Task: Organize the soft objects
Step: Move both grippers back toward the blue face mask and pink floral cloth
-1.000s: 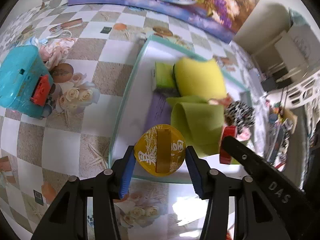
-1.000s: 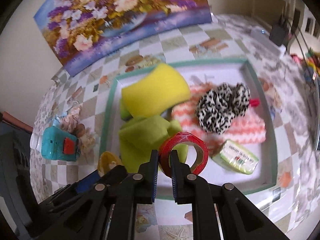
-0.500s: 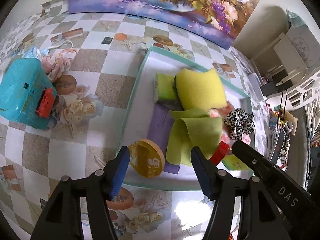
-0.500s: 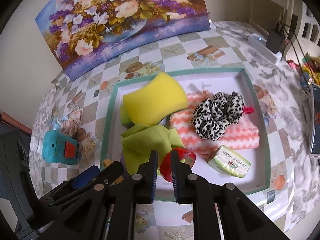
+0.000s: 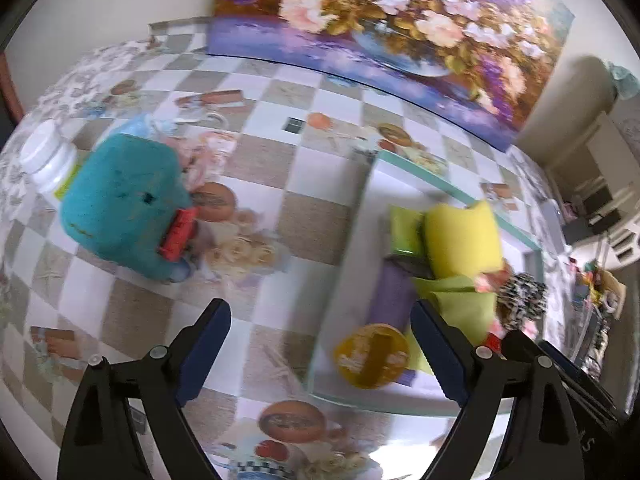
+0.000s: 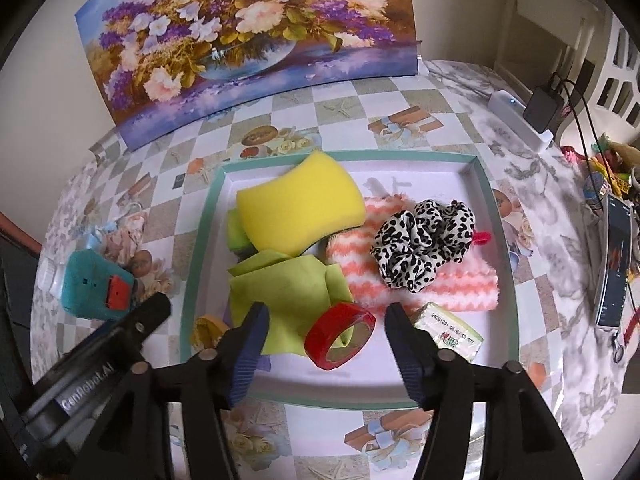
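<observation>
Red tape roll (image 6: 340,335) released; right tool (image 6: 322,334) now spread wide

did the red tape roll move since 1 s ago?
Yes. The red tape roll was pinched in the right gripper; now released, lying inside the teal-rimmed tray against the green cloth, jaws open around it.

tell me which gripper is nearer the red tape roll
Right. The right gripper is open with the red tape roll lying between its jaws in the tray. The left gripper hovers off to its left.
</observation>
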Motion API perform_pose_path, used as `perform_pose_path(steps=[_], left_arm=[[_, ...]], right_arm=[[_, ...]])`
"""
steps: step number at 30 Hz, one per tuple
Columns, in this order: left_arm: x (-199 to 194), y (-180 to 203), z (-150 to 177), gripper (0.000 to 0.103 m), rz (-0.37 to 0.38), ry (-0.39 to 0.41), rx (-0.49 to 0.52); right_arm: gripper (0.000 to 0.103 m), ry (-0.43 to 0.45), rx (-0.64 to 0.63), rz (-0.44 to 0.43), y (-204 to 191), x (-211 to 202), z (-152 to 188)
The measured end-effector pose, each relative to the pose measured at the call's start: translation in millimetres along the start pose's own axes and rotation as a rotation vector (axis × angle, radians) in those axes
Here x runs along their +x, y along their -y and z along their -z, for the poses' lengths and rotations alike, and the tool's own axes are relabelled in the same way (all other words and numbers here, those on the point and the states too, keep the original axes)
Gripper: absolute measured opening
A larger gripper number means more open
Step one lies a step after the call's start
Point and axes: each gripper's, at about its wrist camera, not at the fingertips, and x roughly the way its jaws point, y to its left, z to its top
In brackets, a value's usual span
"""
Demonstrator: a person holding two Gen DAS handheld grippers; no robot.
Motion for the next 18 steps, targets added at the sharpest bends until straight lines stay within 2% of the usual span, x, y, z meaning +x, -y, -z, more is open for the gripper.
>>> perform_pose_path(steps=[3, 7, 10, 11, 12, 15, 18], left_arm=[[-2.9, -4.3, -0.6, 0.092, -0.026, 0.019, -0.008], [-4.9, -8.5, -2.2, 0.092, -0.039, 0.027, -0.018], [-5.3, -10.5, -2.2, 0.092, -0.05, 0.025, -0.025], [-5.2, -11.3, -2.2, 0.092, -0.056, 0.024, -0.028], [-5.1, -12.0, -2.0, 0.092, -0.062, 0.022, -0.031], [-4.7, -14.2, -1.4, 0.092, -0.094, 0.018, -0.032], [-4.6, -17.2, -1.4, 0.093, -0.095, 0.013, -0.043]], right_arm=[[0.074, -0.004, -0.017, 0.011, -2.5, 2.1, 1.0], [0.087, -0.001, -0.021, 0.02, -3.7, 3.0, 1.5], [0.09, -0.003, -0.018, 0.017, -3.7, 4.0, 1.6], [0.093, -0.005, -0.018, 0.017, -3.7, 4.6, 1.8], [0.103, -0.007, -0.018, 0.018, -3.7, 5.6, 2.1], [0.103, -0.007, -0.031, 0.028, -5.0, 6.6, 2.8], [0.103, -0.01, -0.035, 0.041, -5.5, 8.0, 3.1]])
